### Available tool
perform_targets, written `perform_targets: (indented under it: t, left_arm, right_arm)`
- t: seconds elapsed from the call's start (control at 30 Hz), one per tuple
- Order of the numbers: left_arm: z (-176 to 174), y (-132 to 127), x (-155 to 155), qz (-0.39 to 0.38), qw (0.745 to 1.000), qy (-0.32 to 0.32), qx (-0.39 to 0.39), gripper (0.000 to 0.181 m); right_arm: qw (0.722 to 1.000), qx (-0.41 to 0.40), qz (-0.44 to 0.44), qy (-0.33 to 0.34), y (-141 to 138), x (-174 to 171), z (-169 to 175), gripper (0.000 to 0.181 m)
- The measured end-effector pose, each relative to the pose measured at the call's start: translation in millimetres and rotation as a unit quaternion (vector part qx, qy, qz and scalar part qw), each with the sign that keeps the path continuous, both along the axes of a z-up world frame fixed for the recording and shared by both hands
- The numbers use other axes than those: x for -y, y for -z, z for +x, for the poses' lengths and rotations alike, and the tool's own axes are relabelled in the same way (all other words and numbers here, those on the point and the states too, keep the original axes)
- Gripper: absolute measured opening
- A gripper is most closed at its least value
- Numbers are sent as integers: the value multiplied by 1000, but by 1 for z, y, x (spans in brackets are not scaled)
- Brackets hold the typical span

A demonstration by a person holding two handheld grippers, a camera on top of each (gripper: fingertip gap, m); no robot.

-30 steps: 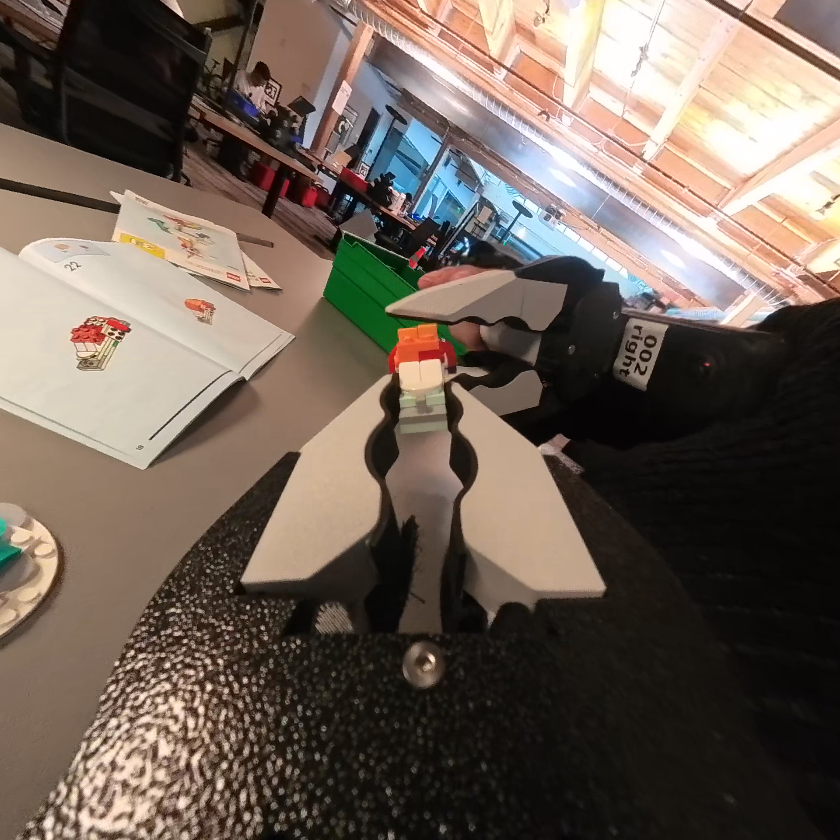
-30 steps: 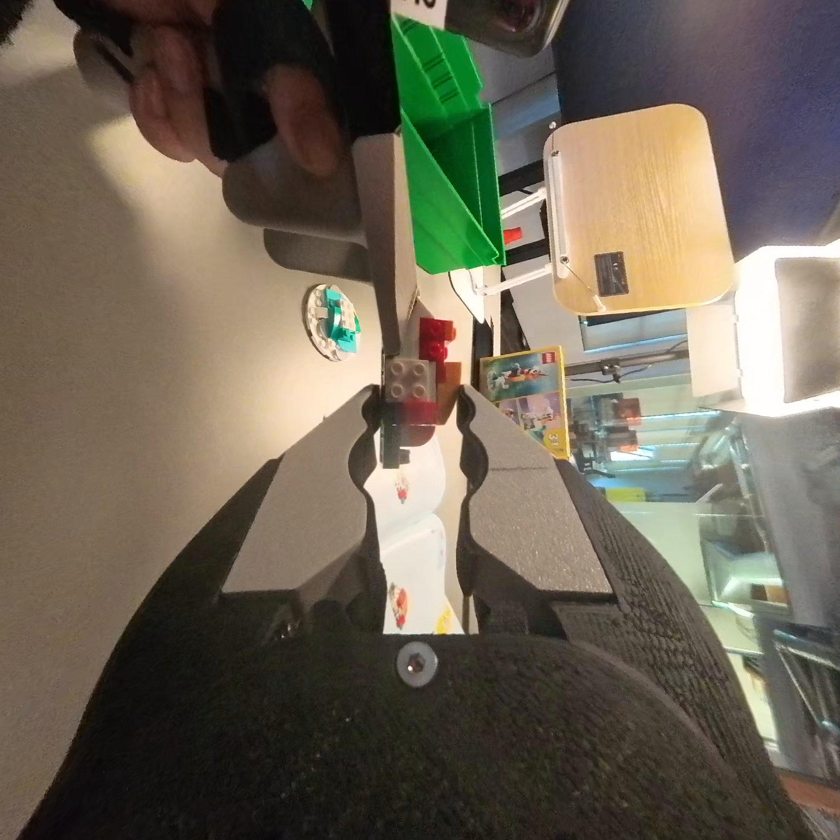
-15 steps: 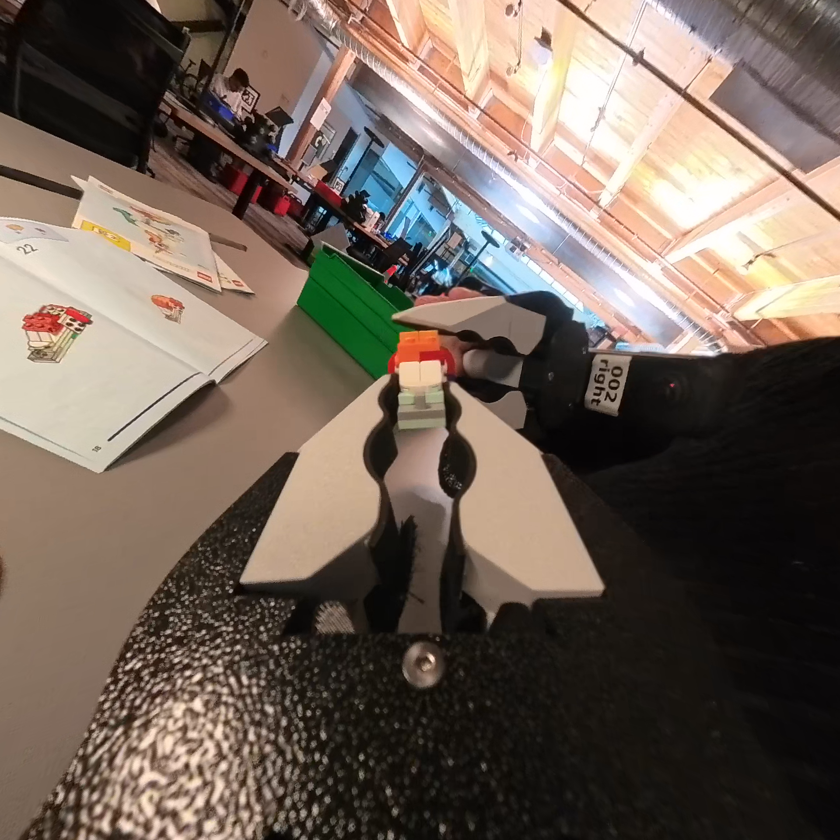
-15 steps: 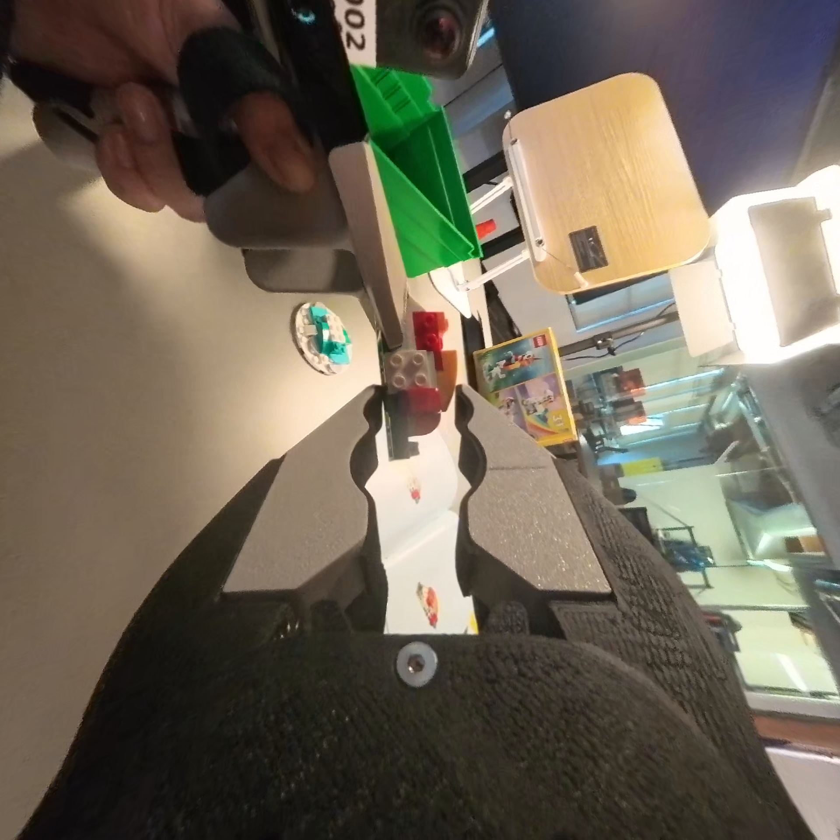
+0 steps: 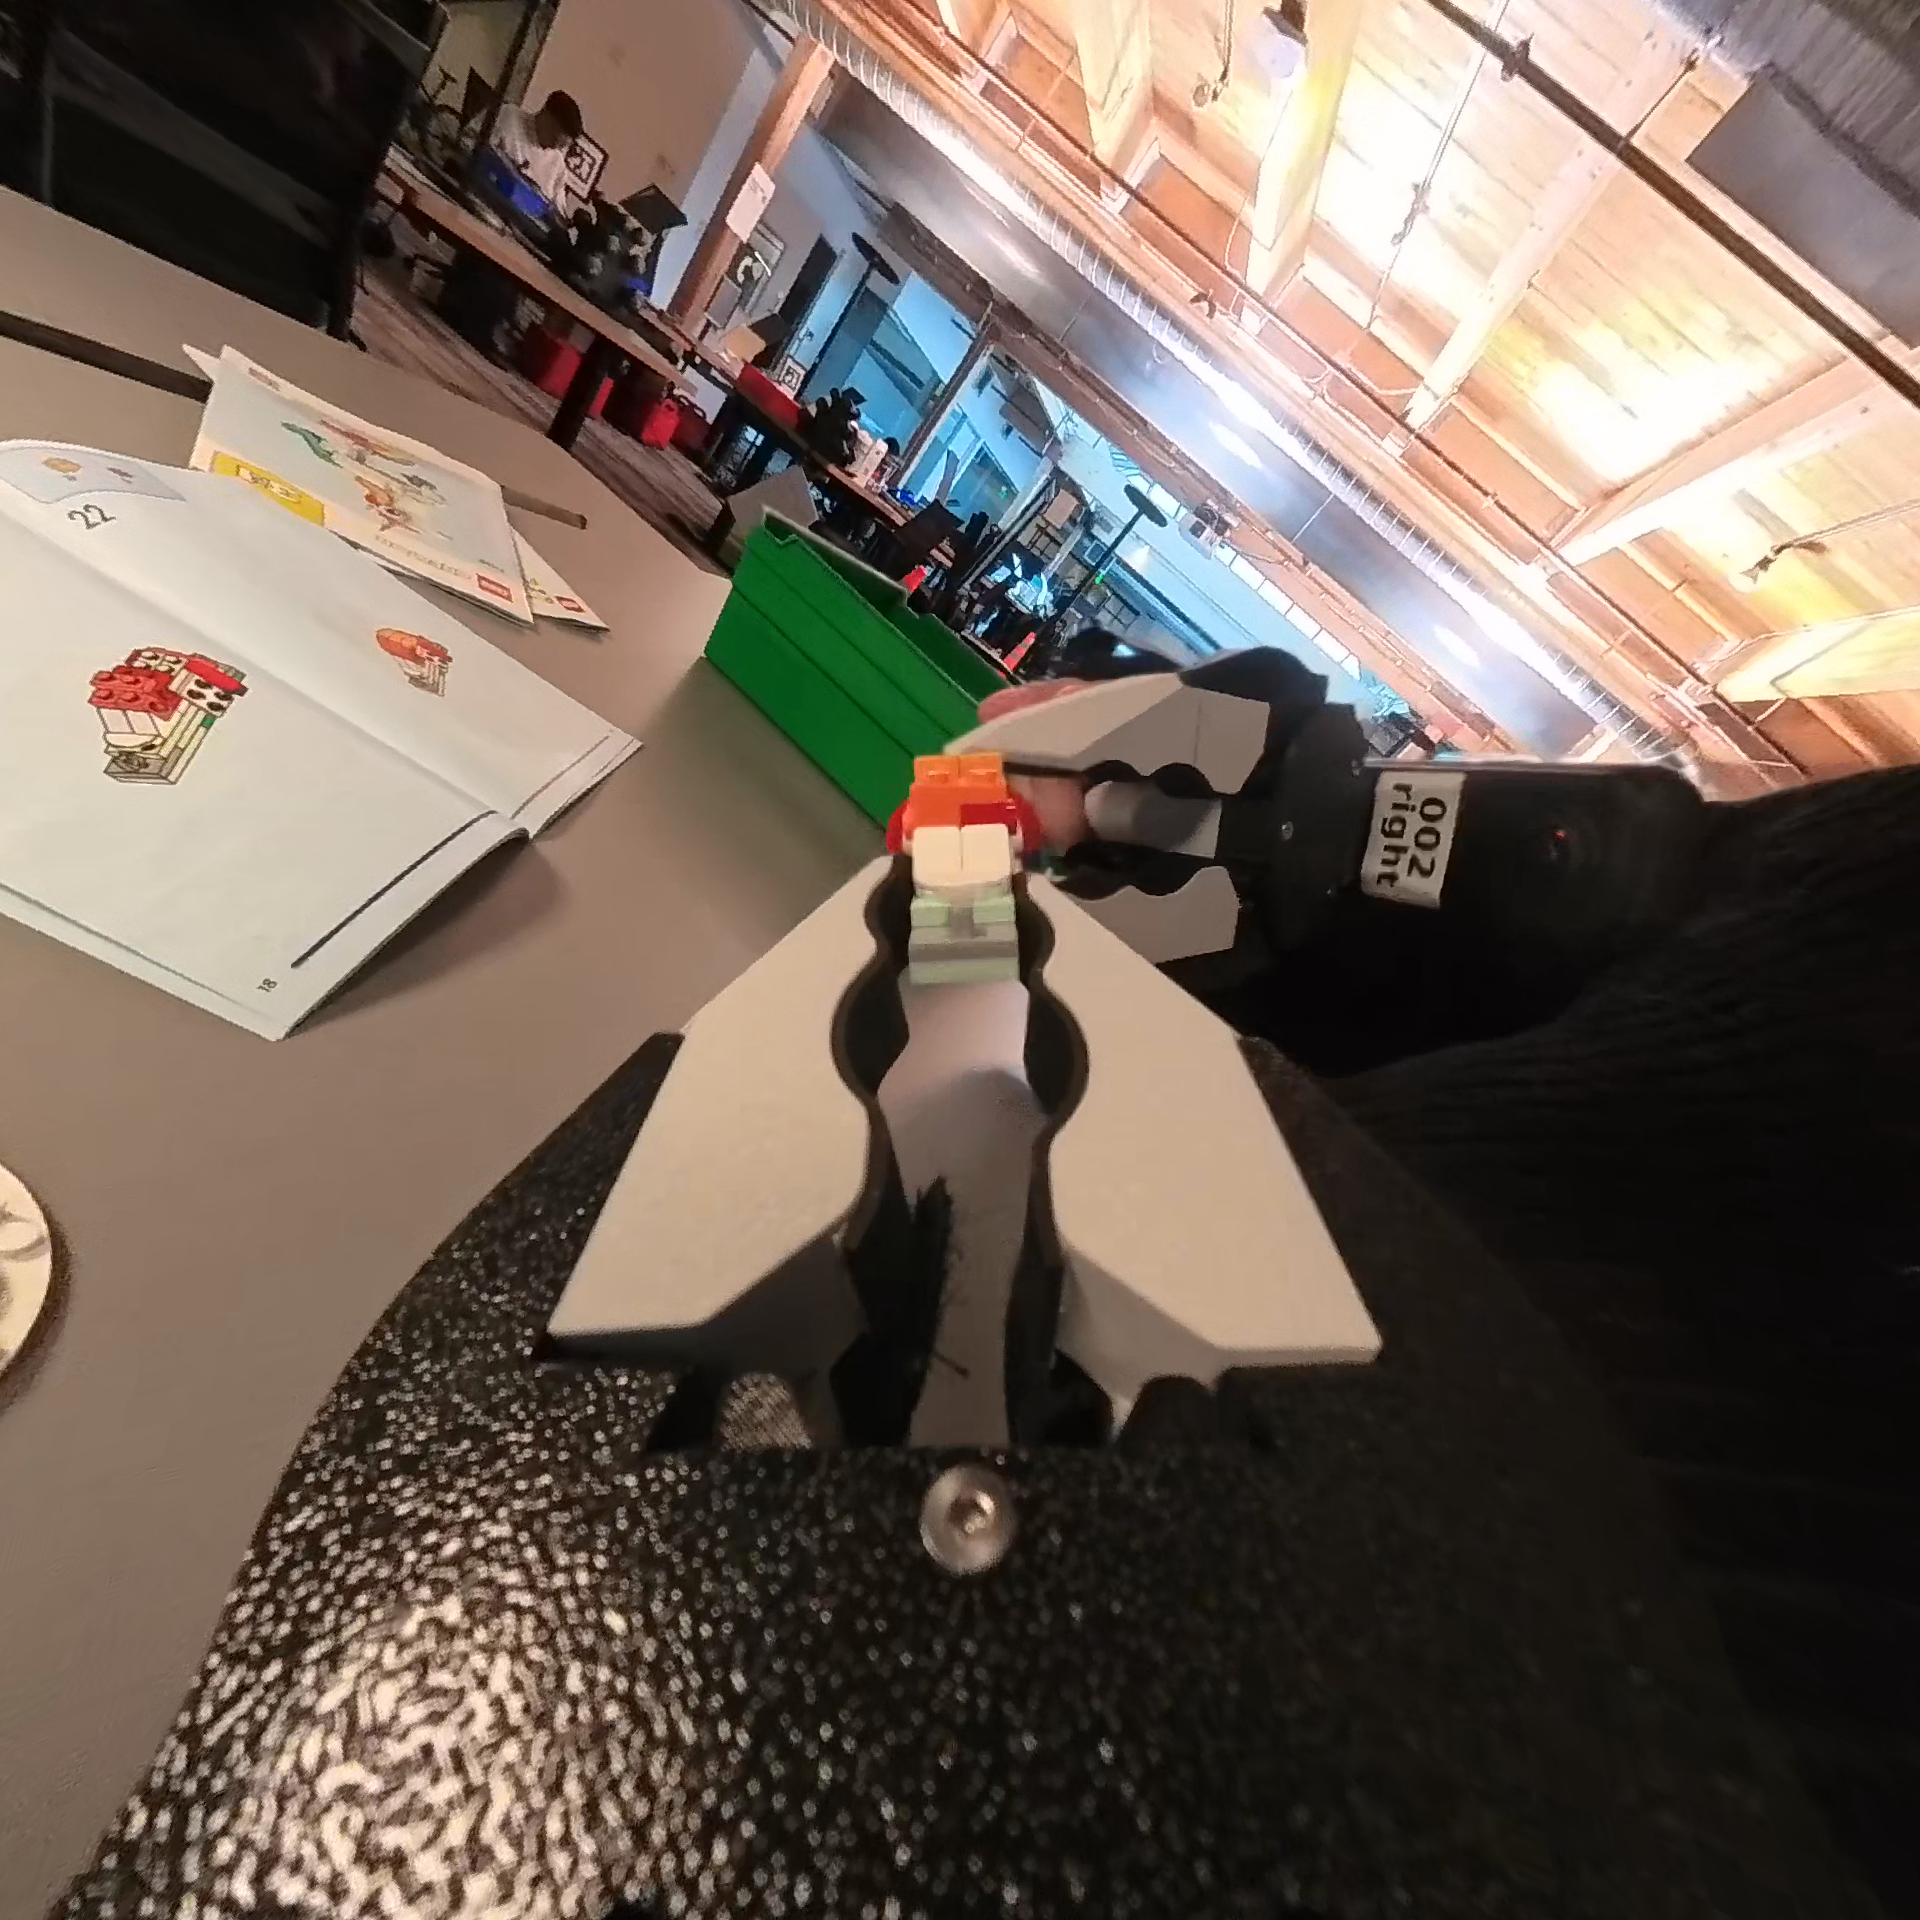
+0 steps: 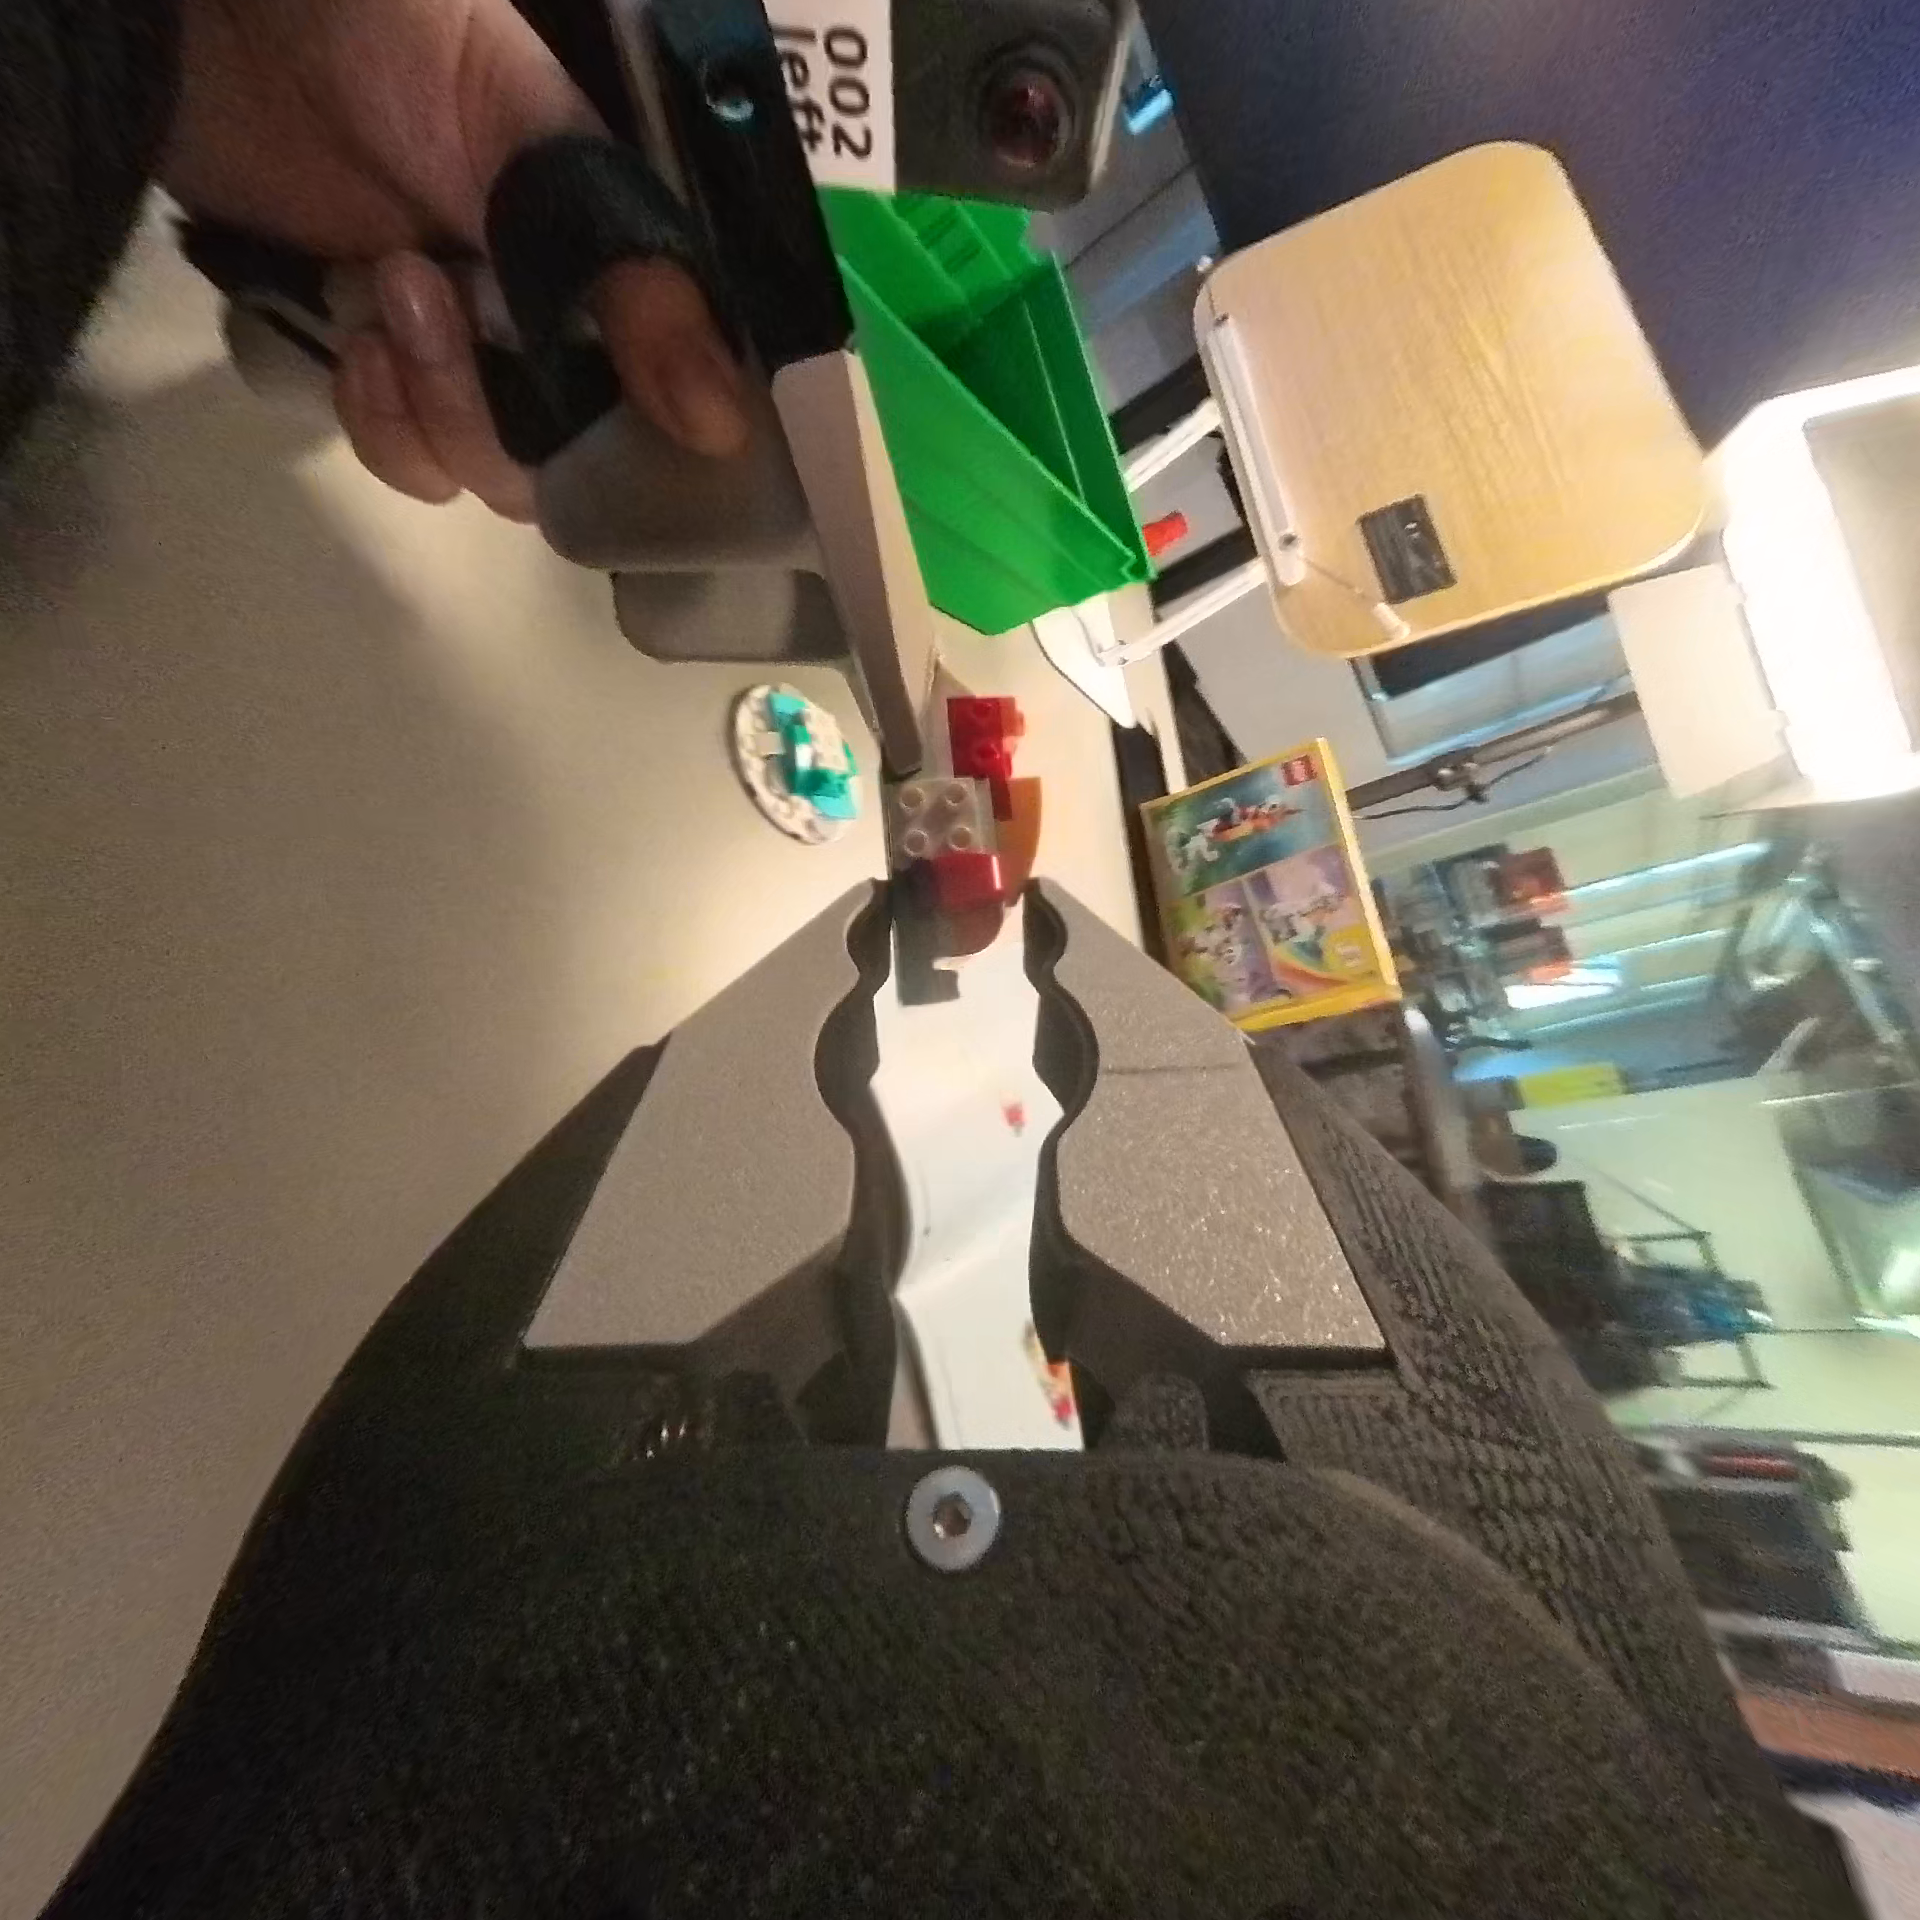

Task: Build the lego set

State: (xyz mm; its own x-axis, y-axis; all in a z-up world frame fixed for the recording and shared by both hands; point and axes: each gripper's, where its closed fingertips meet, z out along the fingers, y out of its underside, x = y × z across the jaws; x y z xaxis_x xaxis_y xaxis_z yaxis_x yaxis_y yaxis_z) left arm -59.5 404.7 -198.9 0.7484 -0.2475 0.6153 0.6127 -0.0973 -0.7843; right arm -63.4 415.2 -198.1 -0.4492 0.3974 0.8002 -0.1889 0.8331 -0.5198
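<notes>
A small lego model (image 5: pixel 961 883) of pale green, white, orange and red bricks sits between the tips of my left gripper (image 5: pixel 961 914), which is shut on its pale green base. It is held above the grey table (image 5: pixel 312 1143). My right gripper (image 5: pixel 1023 821) comes in from the right, with one finger over the orange top and the other under the red part. In the right wrist view the model (image 6: pixel 951 862) shows a grey studded plate with red, brown-orange and black parts. My right gripper (image 6: pixel 956 899) is closed onto its sides. My left gripper's finger (image 6: pixel 862 582) reaches down to it.
An open instruction booklet (image 5: pixel 260 748) and a second booklet (image 5: pixel 364 509) lie at the left. A green bin (image 5: pixel 831 675) stands behind the model. A round white plate with teal pieces (image 6: pixel 800 769) lies on the table. A lego box (image 6: pixel 1268 894) stands farther off. My left and right fingertips are right by each other.
My right gripper's jaws have narrowed onto the model's top. Both grippers shifted and tilted a little together, and the model stayed in my left gripper.
</notes>
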Motion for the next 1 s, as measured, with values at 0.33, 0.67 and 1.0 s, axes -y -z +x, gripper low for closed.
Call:
perform_targets:
  t: [0.33,0.67,1.0]
  left_arm:
    - [38,-1,-13,43,985,107,-127,15]
    - [47,18,-28,-3,976,120,-180,15]
    - [40,37,-34,-46,977,92,-189,30]
  right_arm:
    - [886,330,-319,-60,19,-8,38,49]
    - [822,399,-388,-120,17,-17,56,44]
    - [855,387,-337,-81,47,-28,47,33]
